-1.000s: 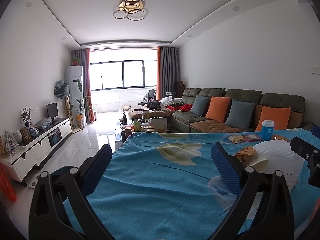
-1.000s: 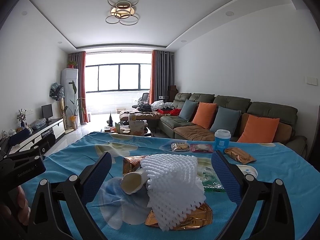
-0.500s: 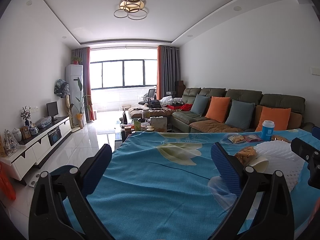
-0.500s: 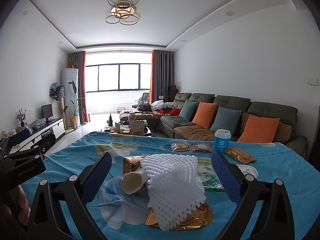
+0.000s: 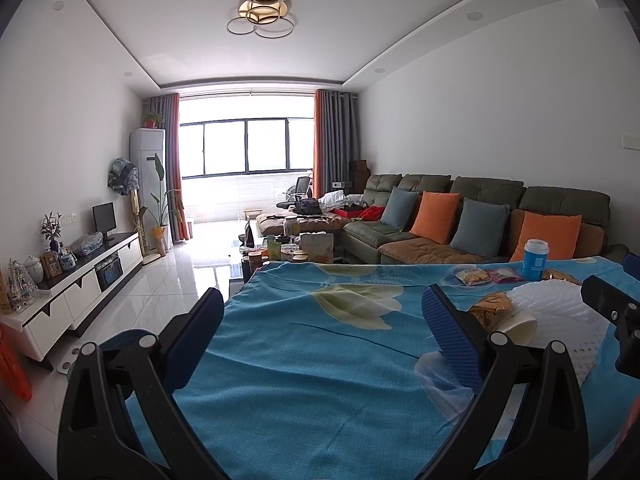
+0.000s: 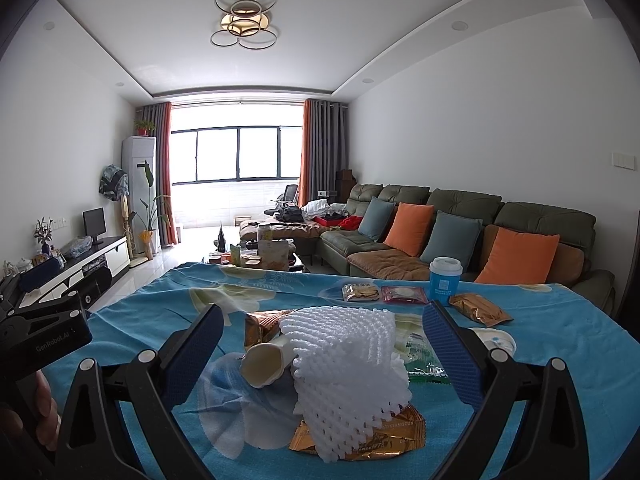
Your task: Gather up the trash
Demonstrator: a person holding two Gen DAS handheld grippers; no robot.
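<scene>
Blue floral tablecloth [image 6: 560, 344], one white foam net [image 6: 344, 364], one tipped paper cup [image 6: 266, 366], one blue lidded cup [image 6: 444, 280], both grippers' fingers apart, left gripper [image 5: 324, 338], right gripper [image 6: 322, 354], empty.

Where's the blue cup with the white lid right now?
In the right wrist view the blue cup stands upright at the table's far right edge, between the red packet and a gold wrapper. The left wrist view shows it far right.

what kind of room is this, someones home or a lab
Most likely a home living room: a long sofa with cushions, a TV cabinet along the wall, and a table under a floral cloth.
</scene>
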